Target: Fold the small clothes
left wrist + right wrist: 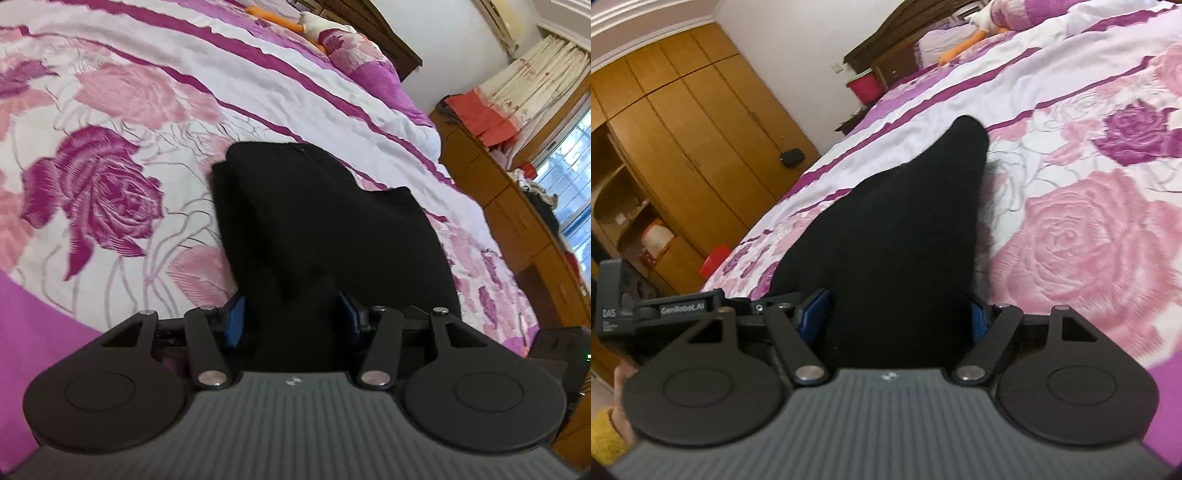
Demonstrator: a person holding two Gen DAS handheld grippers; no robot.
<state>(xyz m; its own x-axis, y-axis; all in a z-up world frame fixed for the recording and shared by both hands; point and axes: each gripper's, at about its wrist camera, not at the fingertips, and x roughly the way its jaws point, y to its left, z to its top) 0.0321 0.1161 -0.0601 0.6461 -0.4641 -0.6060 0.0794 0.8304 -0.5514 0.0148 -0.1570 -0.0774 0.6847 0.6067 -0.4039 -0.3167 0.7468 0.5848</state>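
Between the blue pads of my left hand-held gripper (291, 317) I have a bunched edge of the black garment (325, 221) pinched. My right hand-held gripper (901, 317) clamps another part of the same black garment (905, 229), its pads pressed into the cloth on both sides. Beyond the fingers the garment runs forward in folded layers onto the bed (147, 110), over a quilt of pink and purple roses. Farther off, a wooden wardrobe (683, 122) stands beside the bed, and a red bin (864, 86) sits near the headboard.
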